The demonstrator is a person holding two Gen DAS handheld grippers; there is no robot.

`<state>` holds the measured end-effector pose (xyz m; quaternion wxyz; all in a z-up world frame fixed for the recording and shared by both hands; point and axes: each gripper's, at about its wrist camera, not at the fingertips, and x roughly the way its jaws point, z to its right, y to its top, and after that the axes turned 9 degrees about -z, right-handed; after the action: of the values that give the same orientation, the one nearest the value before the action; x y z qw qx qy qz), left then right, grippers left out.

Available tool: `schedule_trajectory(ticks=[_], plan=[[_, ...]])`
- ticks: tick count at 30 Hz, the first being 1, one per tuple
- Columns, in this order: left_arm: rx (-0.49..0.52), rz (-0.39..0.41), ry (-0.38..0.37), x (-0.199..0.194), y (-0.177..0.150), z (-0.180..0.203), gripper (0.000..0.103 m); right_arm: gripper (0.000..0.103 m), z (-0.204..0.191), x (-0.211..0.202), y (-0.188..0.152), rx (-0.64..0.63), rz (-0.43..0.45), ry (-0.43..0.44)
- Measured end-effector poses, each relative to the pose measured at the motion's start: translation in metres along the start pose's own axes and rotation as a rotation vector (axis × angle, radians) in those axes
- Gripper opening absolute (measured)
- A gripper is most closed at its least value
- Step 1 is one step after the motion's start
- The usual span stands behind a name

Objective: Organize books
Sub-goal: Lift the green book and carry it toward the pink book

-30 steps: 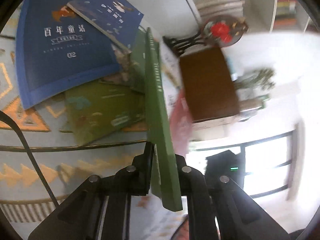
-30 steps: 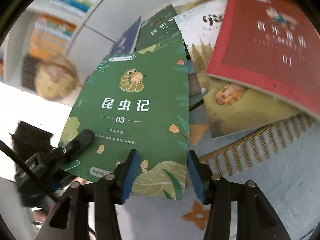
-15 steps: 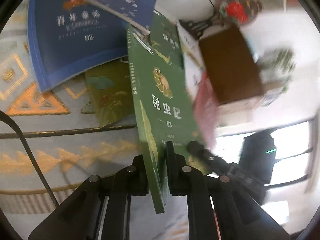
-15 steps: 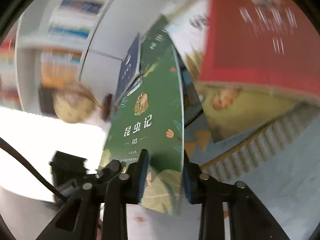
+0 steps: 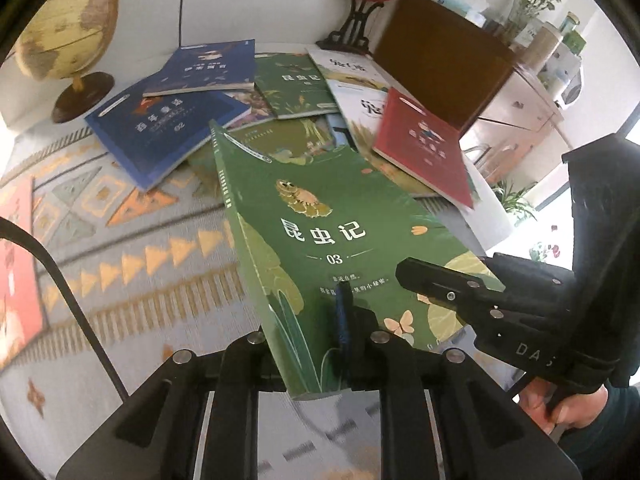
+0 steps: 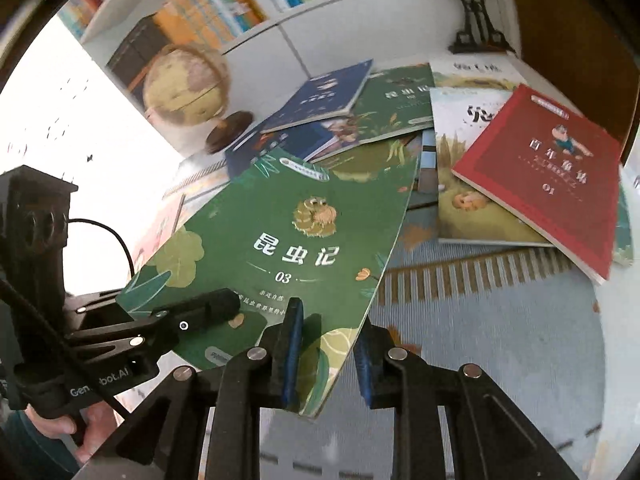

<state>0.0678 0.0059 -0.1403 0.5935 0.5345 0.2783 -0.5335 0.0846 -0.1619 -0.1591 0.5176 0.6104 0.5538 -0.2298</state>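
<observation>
Both grippers pinch the green book: the left gripper at its near spine corner, jaws just eased slightly, the right gripper at the other near corner, jaws just closed. The book is lifted above the patterned rug (cover up). Beyond lie scattered books and a globe.

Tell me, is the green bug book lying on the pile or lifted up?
Lifted: the green book hangs tilted above the pile.
</observation>
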Motion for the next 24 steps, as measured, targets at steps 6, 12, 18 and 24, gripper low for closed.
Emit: schedule_trajectory(ticks=[6, 12, 18, 24], plan=[[-0.026, 0.085, 0.016, -0.040, -0.052, 0.026, 0.015, 0.023, -0.029, -0.037, -0.042, -0.089, 0.026, -0.007], [-0.084, 0.183, 0.058, -0.088, -0.095, 0.034, 0.015, 0.023, -0.067, -0.071, -0.072, -0.191, 0.068, 0.002], [-0.159, 0.274, 0.115, -0.137, -0.126, 0.011, 0.015, 0.023, -0.121, -0.084, -0.082, -0.290, 0.096, 0.054], [-0.229, 0.325, 0.151, -0.164, -0.138, -0.033, 0.015, 0.023, -0.173, -0.072, -0.067, -0.356, 0.102, 0.093]])
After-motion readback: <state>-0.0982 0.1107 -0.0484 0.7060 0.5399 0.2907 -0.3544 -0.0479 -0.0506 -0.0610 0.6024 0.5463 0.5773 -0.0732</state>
